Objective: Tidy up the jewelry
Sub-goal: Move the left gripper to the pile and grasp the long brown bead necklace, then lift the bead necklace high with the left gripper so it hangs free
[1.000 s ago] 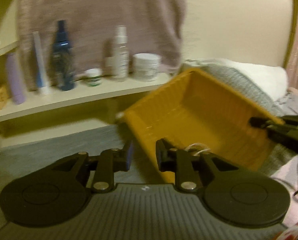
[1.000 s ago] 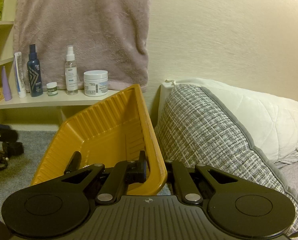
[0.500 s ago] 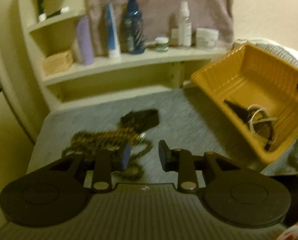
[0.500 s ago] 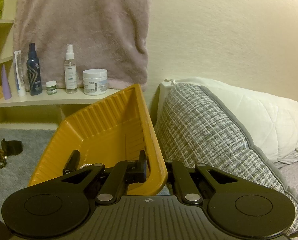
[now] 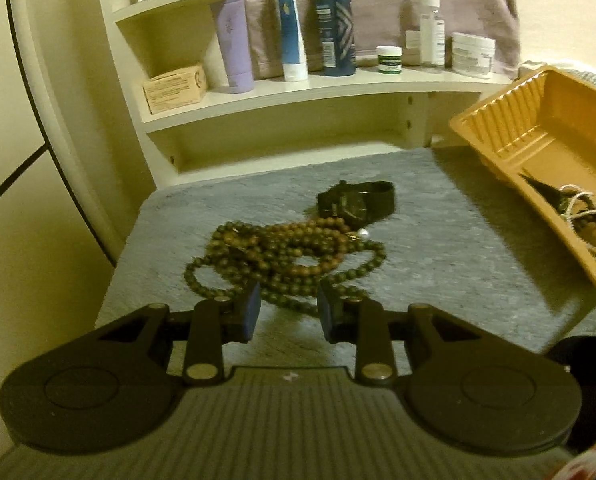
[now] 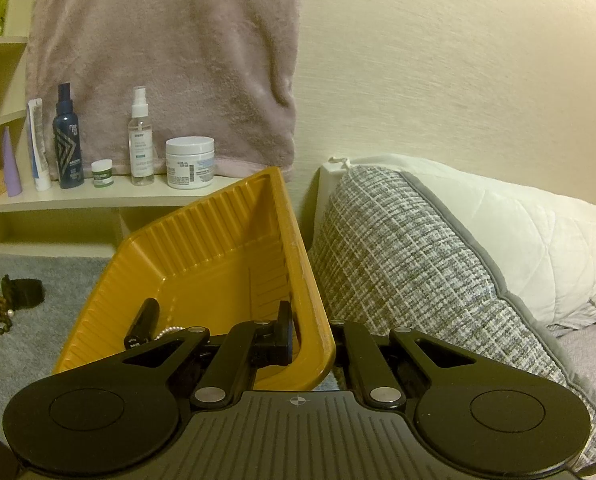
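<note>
The left gripper (image 5: 288,312) hung empty, jaws parted, right at the near edge of the beads (image 5: 282,258) — heap dead ahead, spread crosswise on the mat (image 5: 438,248). The right gripper (image 6: 312,340) sat clamped on the tray (image 6: 218,264) rim — well off to the right.

Your left gripper (image 5: 289,310) is held low with its fingers spread apart. Your right gripper (image 6: 312,338) seems to pinch something between its fingers.
</note>
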### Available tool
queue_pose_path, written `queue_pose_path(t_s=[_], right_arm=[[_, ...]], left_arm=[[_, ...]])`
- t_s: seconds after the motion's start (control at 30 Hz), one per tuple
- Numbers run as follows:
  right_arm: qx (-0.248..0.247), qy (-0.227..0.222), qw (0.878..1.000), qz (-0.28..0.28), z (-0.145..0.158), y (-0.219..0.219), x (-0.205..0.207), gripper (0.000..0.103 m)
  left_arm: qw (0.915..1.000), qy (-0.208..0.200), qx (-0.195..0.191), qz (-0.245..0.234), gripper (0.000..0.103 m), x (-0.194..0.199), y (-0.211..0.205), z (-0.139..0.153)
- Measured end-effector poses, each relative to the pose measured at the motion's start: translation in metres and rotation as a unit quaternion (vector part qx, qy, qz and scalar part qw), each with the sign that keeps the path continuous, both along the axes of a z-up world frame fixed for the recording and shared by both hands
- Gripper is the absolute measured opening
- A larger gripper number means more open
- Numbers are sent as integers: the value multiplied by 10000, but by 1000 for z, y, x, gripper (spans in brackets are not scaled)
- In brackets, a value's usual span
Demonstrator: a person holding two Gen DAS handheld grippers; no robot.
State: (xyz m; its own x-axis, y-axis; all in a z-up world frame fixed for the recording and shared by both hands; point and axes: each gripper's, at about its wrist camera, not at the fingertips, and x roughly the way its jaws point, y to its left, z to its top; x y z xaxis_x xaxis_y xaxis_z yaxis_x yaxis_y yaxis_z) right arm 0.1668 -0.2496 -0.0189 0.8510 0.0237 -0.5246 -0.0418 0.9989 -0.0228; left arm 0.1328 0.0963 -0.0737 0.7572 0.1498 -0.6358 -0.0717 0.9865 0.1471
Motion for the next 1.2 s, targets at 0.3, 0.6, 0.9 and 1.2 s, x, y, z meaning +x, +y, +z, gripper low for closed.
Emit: queue_pose_path(t_s=[0.3,0.6,0.9,1.2], right_arm=[[-39,13,10000,12,1,1,0,6],[-53,19,10000,3,0,1,1,6],[-54,10,10000,20,0,1,1,6],[-48,7,10000,18,0,1,2,6]], left_arm=[[9914,372,1062,-668,24,23,10,-14],[9663,731,1916,-1553,19,34,8,-31],[9517,819,2262,-1908,6,35,7,-32],[9531,264,2496,-1691,6,23,26,16]])
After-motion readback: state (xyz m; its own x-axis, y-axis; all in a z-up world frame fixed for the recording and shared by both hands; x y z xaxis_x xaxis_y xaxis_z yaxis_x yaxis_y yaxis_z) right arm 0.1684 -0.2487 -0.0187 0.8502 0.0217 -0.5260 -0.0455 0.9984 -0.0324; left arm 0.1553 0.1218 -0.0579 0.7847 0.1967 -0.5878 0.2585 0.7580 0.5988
